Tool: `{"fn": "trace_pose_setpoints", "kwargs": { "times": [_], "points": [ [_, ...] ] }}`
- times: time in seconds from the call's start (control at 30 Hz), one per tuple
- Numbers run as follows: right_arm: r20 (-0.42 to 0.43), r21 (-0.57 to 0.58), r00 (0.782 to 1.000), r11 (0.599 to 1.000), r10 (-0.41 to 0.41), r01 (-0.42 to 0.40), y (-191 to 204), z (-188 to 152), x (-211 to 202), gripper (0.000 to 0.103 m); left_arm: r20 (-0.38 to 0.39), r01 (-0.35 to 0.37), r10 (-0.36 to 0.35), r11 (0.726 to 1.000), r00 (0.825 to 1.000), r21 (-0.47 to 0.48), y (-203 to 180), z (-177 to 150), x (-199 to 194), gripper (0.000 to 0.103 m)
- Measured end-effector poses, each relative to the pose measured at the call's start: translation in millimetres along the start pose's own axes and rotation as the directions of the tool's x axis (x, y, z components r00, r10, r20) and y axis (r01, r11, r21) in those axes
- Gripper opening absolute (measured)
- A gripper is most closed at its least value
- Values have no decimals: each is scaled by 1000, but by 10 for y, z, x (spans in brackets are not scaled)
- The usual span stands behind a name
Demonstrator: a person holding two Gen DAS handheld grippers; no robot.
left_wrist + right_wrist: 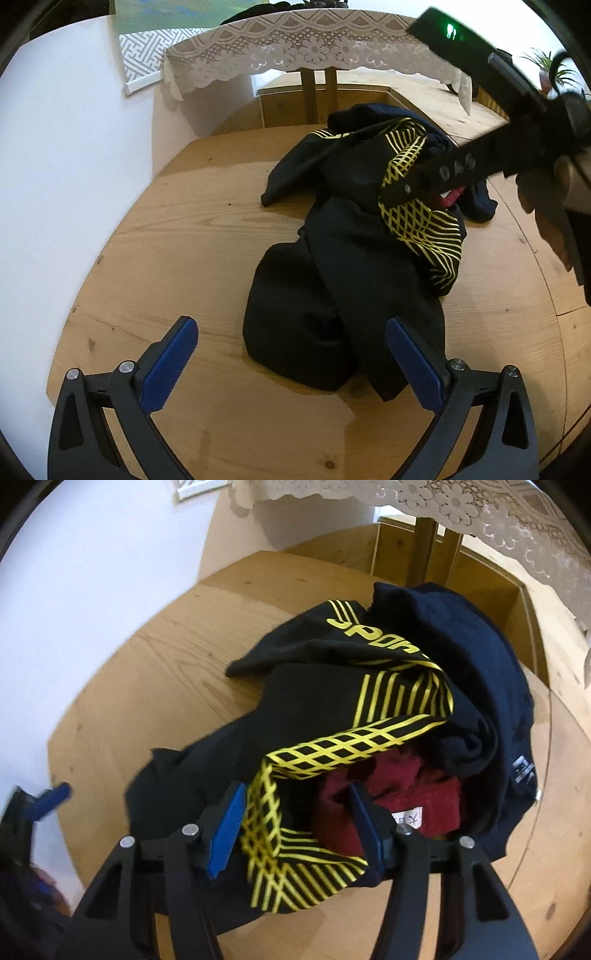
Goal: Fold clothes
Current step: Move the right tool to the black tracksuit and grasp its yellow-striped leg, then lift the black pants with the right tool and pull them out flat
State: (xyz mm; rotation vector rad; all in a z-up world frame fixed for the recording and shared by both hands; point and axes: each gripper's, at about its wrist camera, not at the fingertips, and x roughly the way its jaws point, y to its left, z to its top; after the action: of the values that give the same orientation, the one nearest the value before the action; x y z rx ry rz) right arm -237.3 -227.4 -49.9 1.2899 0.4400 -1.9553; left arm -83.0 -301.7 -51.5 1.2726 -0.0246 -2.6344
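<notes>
Right gripper, jaws wide open, straddles the yellow-patterned black shirt mid-frame; left gripper hovers open at bottom over the wooden surface.

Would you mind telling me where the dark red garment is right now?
In the right wrist view, the dark red garment lies low in the pile, tucked between the black-and-yellow shirt and the navy garment, just ahead of the right gripper.
</notes>
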Motion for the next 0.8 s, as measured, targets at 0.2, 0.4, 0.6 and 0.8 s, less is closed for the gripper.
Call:
{"fn": "trace_pose_setpoints", "kwargs": {
  "times": [0.2, 0.4, 0.6, 0.8],
  "points": [
    [-37, 9, 999, 1000, 18, -18, 34, 43, 7, 39, -4, 4, -4, 1000, 1000, -17, 56, -32, 0, 102],
    [-49, -18, 999, 1000, 9, -10, 144, 25, -73, 39, 9, -2, 3, 1000, 1000, -21, 87, -54, -59, 102],
    [-72, -46, 997, 999, -16, 13, 253, 4, -20, 39, 0, 4, -4, 1000, 1000, -12, 59, -55, -5, 102],
    [-70, -85, 997, 996, -14, 8, 240, 0, 218, 13, -13, -4, 4, 1000, 1000, 2, 22, -48, 83, 102]
  ]
}}
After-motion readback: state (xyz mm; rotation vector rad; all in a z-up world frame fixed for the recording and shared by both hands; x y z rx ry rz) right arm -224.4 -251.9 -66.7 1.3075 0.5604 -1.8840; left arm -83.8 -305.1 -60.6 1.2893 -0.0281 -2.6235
